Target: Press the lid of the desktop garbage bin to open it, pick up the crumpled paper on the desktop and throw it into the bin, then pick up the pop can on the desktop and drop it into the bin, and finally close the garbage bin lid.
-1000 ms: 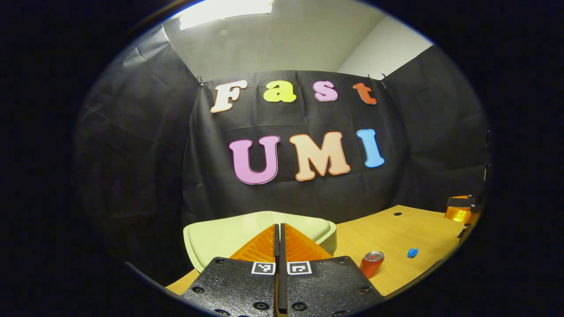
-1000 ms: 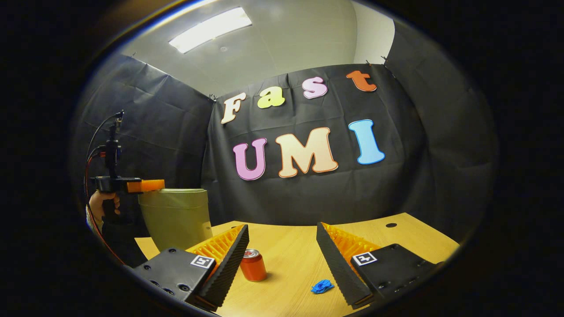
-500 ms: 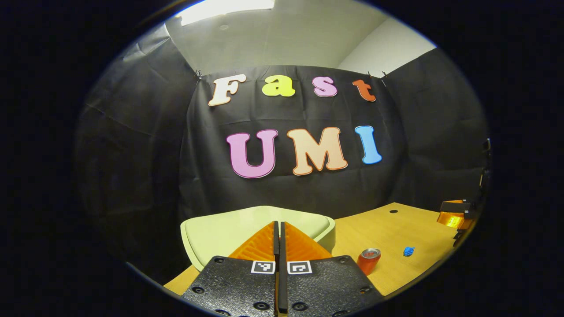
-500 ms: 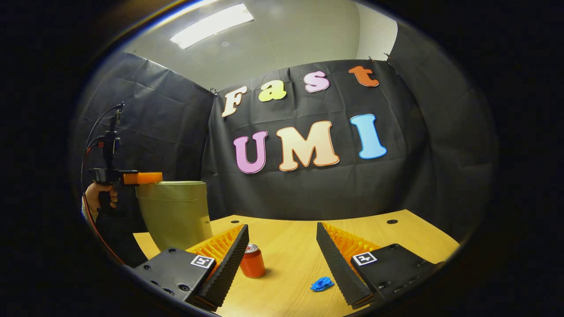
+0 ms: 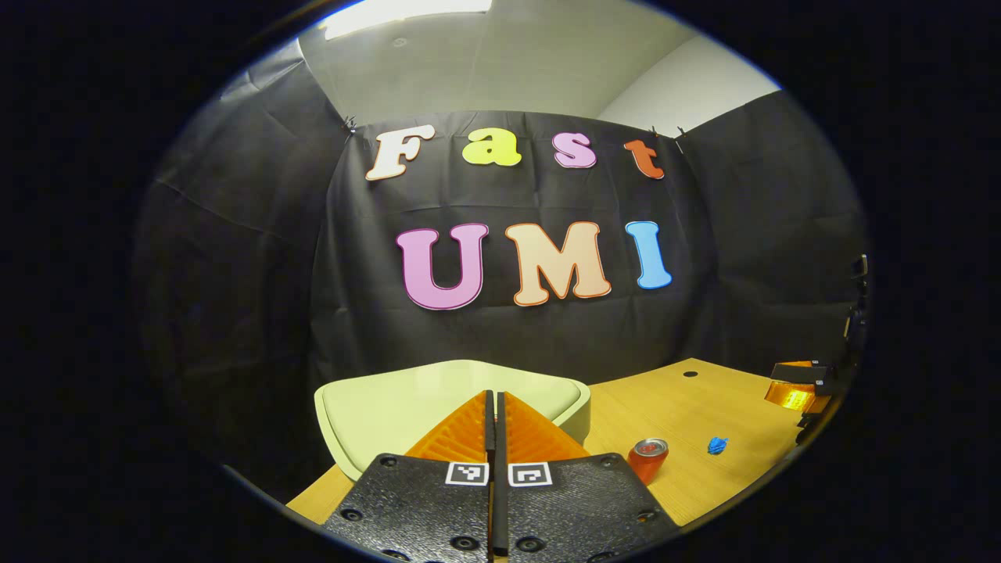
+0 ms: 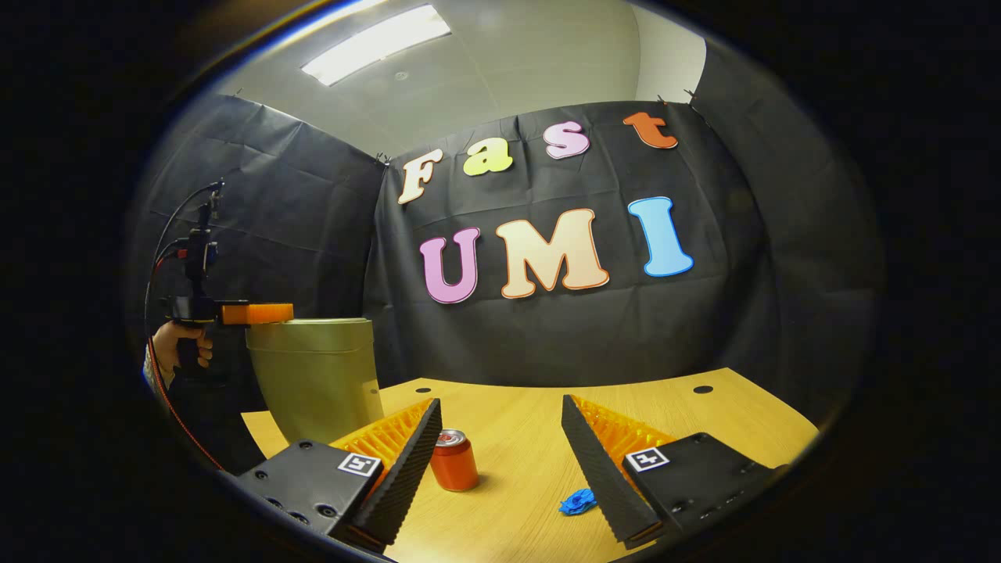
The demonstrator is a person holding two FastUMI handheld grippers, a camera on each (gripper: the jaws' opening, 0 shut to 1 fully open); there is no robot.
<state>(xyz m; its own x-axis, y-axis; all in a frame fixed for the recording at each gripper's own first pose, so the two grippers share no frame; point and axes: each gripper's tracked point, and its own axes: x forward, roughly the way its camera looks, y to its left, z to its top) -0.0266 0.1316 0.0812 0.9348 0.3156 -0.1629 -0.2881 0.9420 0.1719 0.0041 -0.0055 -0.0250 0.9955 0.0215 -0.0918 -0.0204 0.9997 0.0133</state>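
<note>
Left gripper (image 5: 493, 403), fingers pressed together, sits over the bin lid (image 5: 407, 399) to press it open; right gripper (image 6: 500, 438) waits spread near pop can (image 6: 454, 460) and crumpled paper (image 6: 577, 501) on the desk (image 6: 516, 407).

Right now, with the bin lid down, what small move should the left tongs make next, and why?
Probably a short press straight down. The left tongs, shut, sit over the lid of the bin, which looks closed. The can and the crumpled paper lie on the desk, so the opening step seems unfinished. The right tongs wait open.
</note>
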